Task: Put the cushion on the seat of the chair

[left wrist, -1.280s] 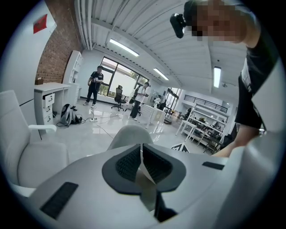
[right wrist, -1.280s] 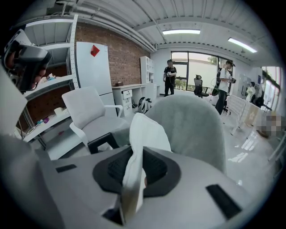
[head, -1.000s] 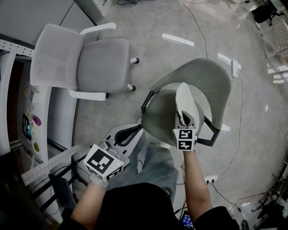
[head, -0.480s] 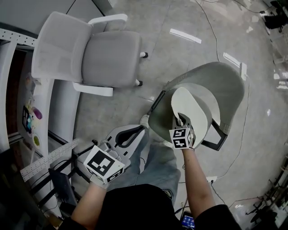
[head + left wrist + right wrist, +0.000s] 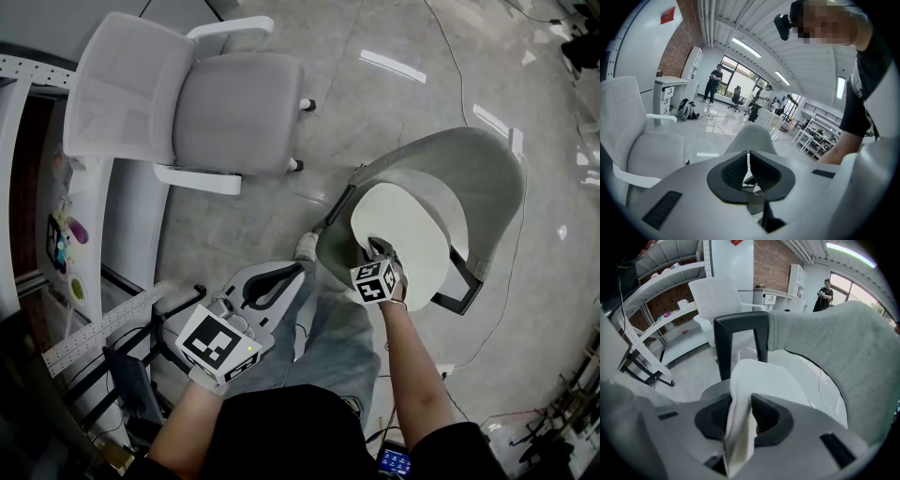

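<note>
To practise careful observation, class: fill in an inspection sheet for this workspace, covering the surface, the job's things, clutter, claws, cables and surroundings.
Surface: glossy grey floor with light reflections.
Job's things: white cushion spread over the seat of the grey chair, with one edge in the right claw.
Clutter: white office chair nearby; shelving unit at the left.
Claws: left claw shut, nothing between its jaws; right claw opening, cushion edge between its jaws.
Cables: thin cable trailing across the floor beyond the grey chair.
Surroundings: open room with windows; a person stands far off.
</note>
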`<state>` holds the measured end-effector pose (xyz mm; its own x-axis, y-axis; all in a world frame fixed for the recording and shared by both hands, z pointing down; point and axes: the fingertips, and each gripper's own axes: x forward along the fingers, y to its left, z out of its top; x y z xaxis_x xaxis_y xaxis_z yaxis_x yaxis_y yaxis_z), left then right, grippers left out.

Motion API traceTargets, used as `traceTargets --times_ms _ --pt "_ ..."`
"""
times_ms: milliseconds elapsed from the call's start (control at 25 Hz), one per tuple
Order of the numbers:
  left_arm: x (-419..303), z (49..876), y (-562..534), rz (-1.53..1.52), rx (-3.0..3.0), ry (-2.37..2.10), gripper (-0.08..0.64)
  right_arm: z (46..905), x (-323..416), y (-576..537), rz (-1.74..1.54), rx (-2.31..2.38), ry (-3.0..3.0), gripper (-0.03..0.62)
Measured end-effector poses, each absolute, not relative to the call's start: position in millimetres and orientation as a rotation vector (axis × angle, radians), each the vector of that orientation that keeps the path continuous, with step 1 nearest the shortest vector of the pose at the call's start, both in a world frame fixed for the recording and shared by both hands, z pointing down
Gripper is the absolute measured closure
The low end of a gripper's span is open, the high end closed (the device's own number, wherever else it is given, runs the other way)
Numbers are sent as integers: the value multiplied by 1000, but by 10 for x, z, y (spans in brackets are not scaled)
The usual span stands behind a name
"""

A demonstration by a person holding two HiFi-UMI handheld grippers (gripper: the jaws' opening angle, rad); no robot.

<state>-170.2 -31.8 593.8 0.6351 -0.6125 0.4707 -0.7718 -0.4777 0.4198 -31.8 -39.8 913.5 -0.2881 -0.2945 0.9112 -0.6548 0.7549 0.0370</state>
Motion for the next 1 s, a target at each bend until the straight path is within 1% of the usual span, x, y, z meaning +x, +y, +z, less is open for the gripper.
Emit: traceTargets --times_ms 200,280,440,640,1000 --pt "-1729 5960 -269 343 2237 -1086 546 9280 -373 -267 488 637 -1869 451" --pt "-1721 5961 -252 341 2238 -1087 546 9320 -407 -215 526 594 -1867 415" --pt "-1685 5954 -211 335 2238 -1089 546 9341 -431 -147 580 554 -1878 317" --pt "-1668 5926 -182 342 2249 -1090 546 9285 -388 -200 614 589 -1901 288" --pt "-1544 5835 -182 339 2285 -1072 546 9052 -269 -382 616 661 -1932 287"
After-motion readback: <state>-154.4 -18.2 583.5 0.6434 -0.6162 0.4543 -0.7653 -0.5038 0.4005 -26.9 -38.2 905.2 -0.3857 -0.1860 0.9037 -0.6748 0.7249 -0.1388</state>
